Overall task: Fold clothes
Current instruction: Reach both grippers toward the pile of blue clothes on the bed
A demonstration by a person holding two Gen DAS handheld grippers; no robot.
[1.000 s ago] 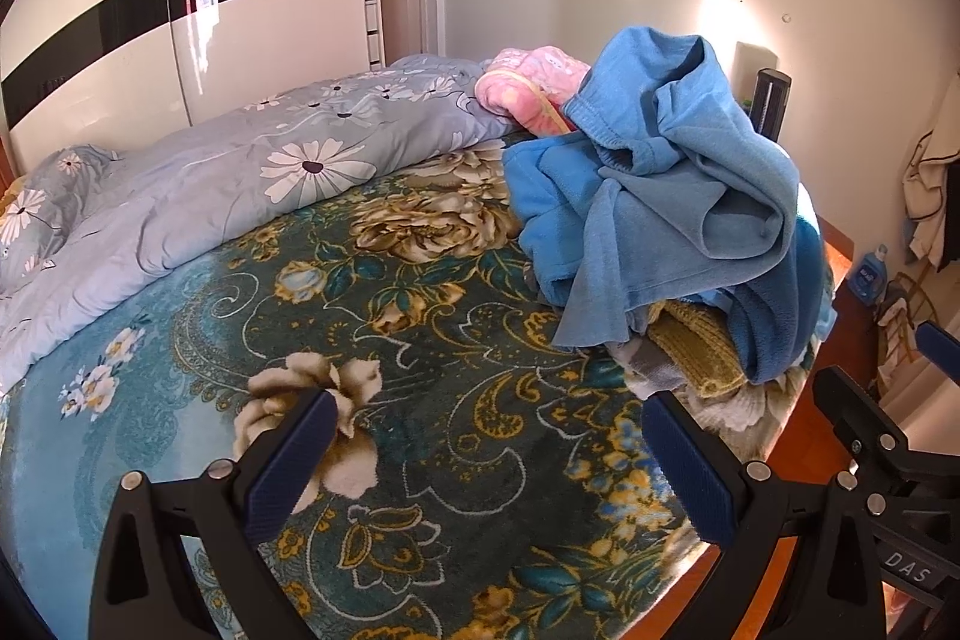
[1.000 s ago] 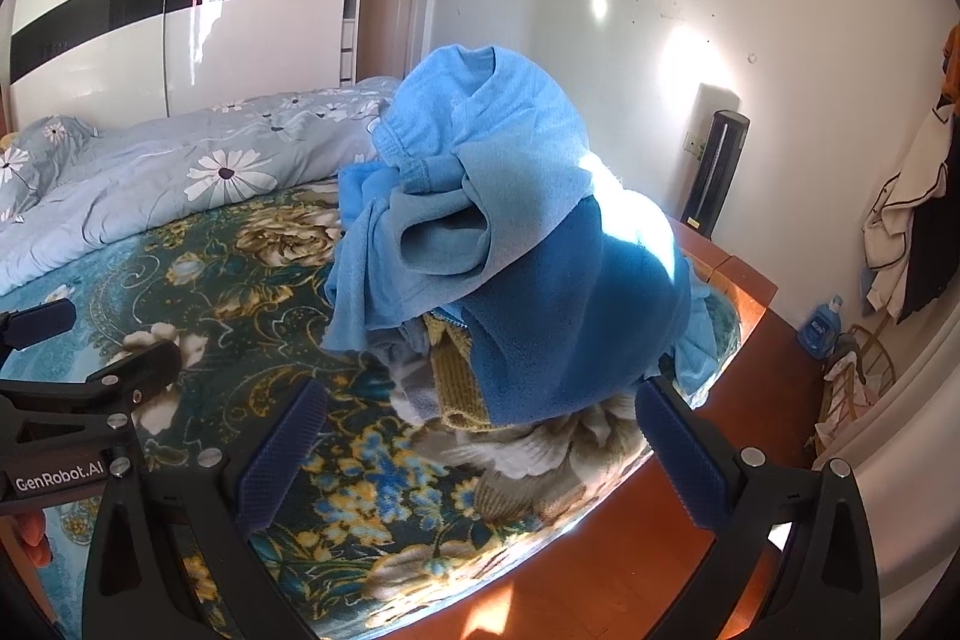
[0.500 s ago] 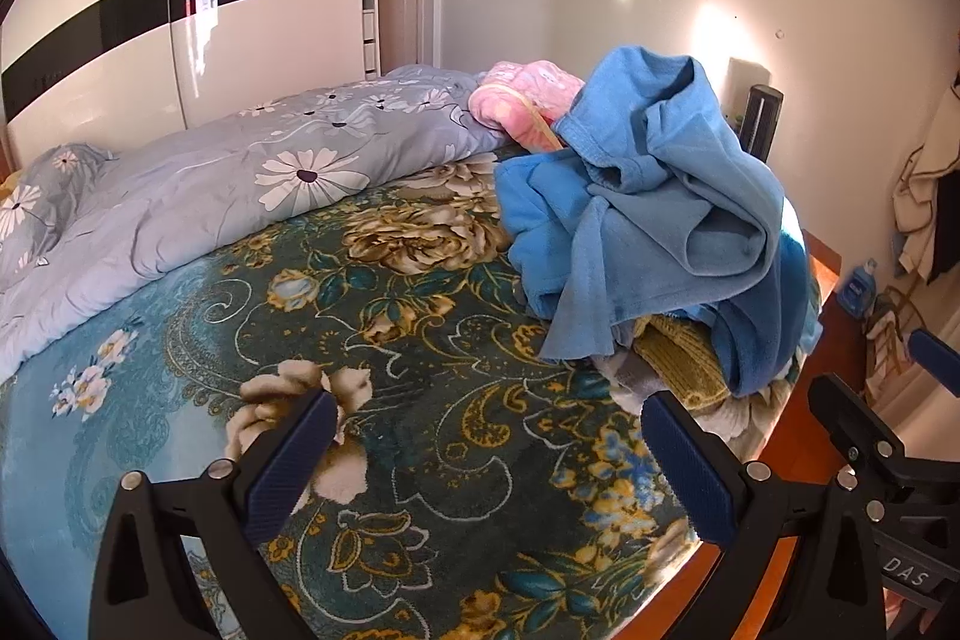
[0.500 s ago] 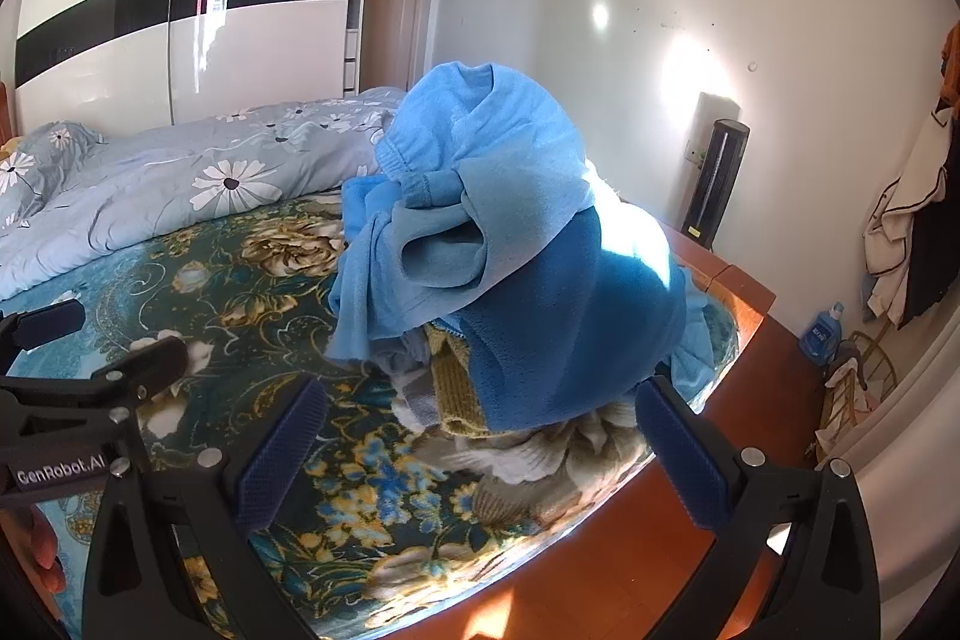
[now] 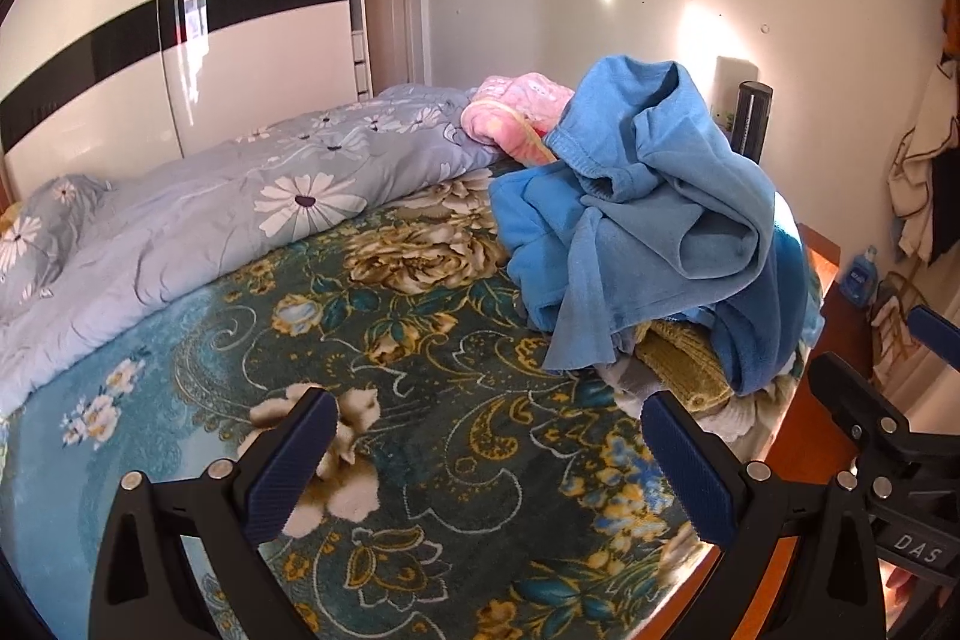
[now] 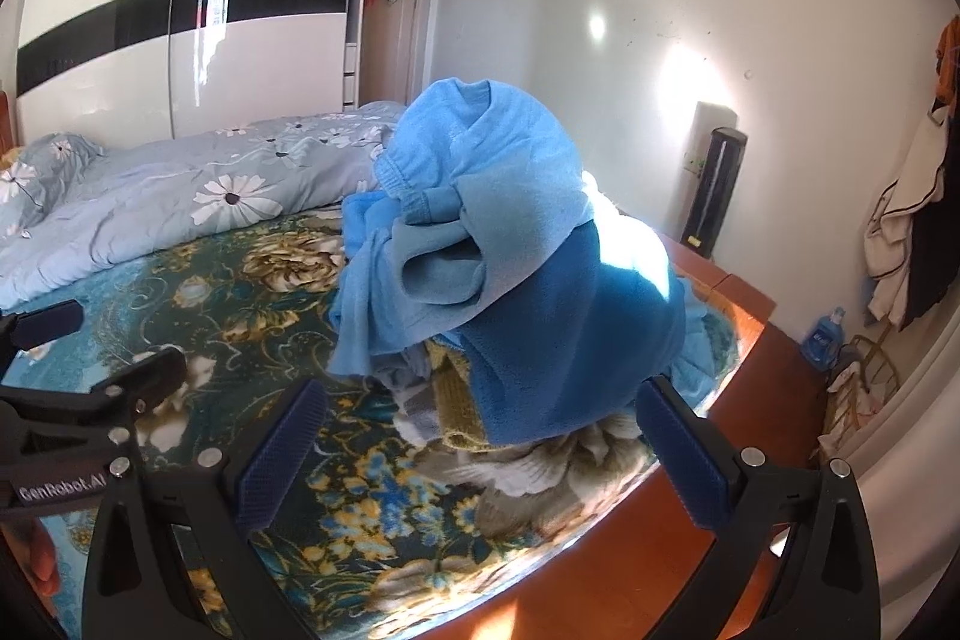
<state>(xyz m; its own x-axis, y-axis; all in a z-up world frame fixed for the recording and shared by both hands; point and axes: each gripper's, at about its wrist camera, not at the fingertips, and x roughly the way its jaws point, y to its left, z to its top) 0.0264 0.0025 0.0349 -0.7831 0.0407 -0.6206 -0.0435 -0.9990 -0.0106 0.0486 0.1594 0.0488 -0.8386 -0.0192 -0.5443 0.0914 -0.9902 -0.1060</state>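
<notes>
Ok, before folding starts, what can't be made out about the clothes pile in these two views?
- Olive knitted garment: mostly buried under the light blue fleece garment in both views; type unclear.
- Grey cloth: only an edge shows.
- Pink patterned blanket: hidden behind the pile in the right wrist view.
- How many garments are in the pile: cannot tell.

I note the pile of clothes (image 5: 654,232) heaped on the bed (image 5: 420,400) at its right edge, near the far right corner. The quilt (image 5: 240,214) lies along the bed's far left side. A rolled blanket (image 5: 516,112) sits behind the pile, against the quilt's end. The wardrobe (image 5: 180,40) stands behind the bed. A bottle (image 5: 859,269) stands on the floor right of the bed.
</notes>
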